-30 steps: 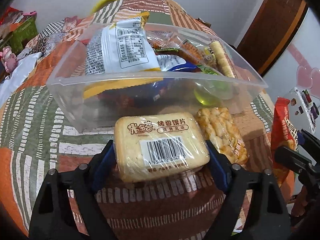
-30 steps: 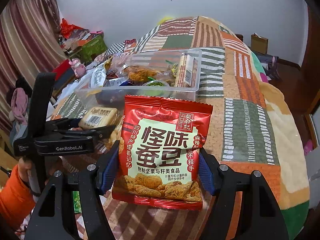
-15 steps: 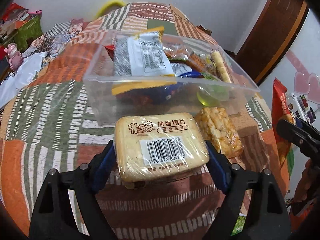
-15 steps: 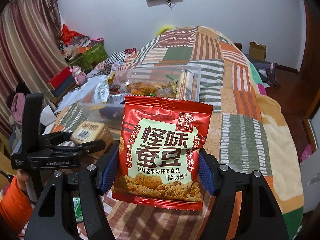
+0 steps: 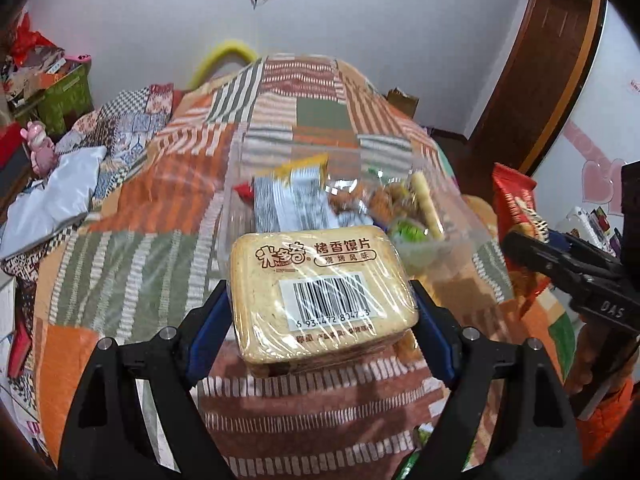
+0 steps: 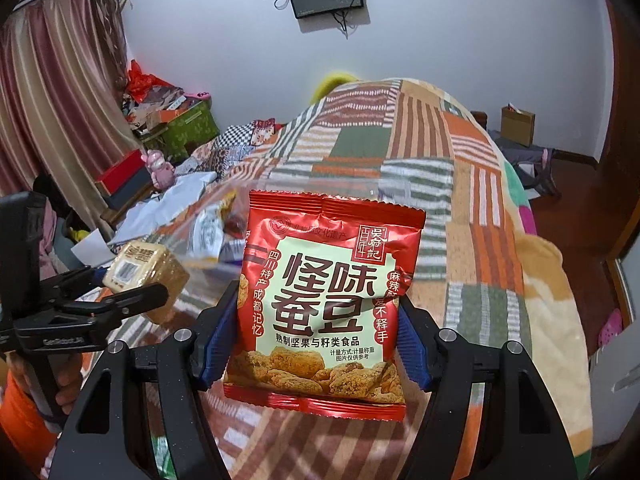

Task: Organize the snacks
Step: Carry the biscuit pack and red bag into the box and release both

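- My left tool point(image 5: 320, 320) is clamped across the short sides of the wrapped cracker block point(image 5: 322, 294), barcode face up, held in the air just in front of the clear bin point(image 5: 240, 216).
- Block reads stiff and boxy under clingy film; I judge it light but crushable at the corners. The flat side walls give the pads a good seat, so the present hold looks right. The film may be slick.
- My right tool point(image 6: 312, 340) is clamped on the lower half of the red snack pouch point(image 6: 324, 292), upright, in front of the bin and to the right of the block.
- Pouch is soft, air-filled, glossy foil: light, likely to slip or buckle. A grip low on the filled body seems safer than one on the crimped seams.
- The bin sits on the patchwork bed point(image 5: 152, 184), already holding several packets, among them a white-backed packet point(image 5: 288, 200) standing inside it.
- Judgement: both items still need lowering into the bin; gentle release, no squeezing.
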